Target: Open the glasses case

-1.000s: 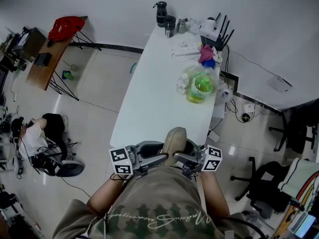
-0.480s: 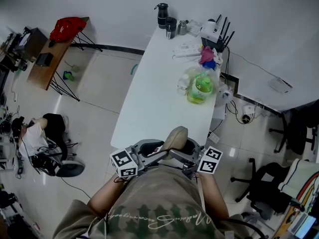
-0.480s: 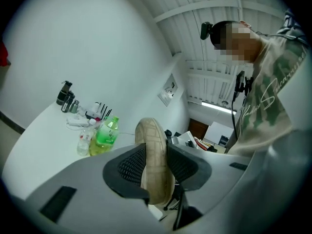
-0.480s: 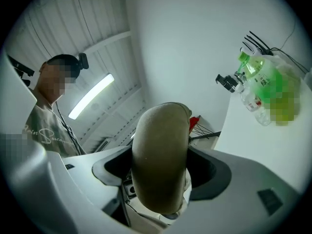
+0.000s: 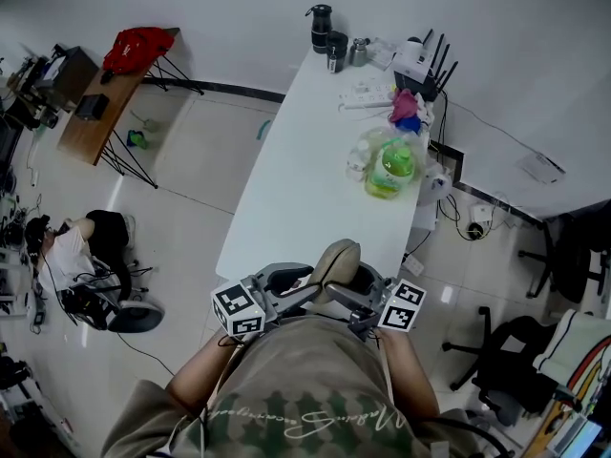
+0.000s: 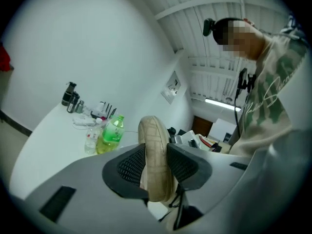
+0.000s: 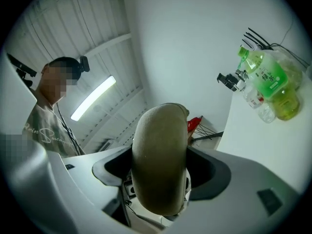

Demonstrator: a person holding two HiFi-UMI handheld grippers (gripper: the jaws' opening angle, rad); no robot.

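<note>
In the lower centre of the head view, the person is holding a beige oval glasses case (image 5: pixel 334 263) between the two tools, over the near end of a long white counter (image 5: pixel 296 189). Whether the case is touching the counter cannot be told.

The left tool (image 6: pixel 155 165) is pinching the case. Its dark ribbed pads (image 6: pixel 127 165) are pressing on both flanks of the case, which is standing on end and showing its narrow edge in the middle of the left gripper view. Those jaws have just been closing, with the case between them.

The right tool (image 7: pixel 161 172) is gripping the same case from the opposite side. In the right gripper view the case's broad rounded face is filling the gap, and the dark jaws are bearing on it at left and right.

Further up the counter, right of centre in the head view, a green plastic bottle (image 5: pixel 389 168) is standing well apart from the case. At the counter's far end, in the upper centre, a black cylindrical flask (image 5: pixel 320 27) and a white router with black antennas (image 5: pixel 420 60) are standing near the wall. A red bag (image 5: pixel 138 48) is lying on a brown wooden side counter (image 5: pixel 91 122) in the upper left of the frame.
</note>
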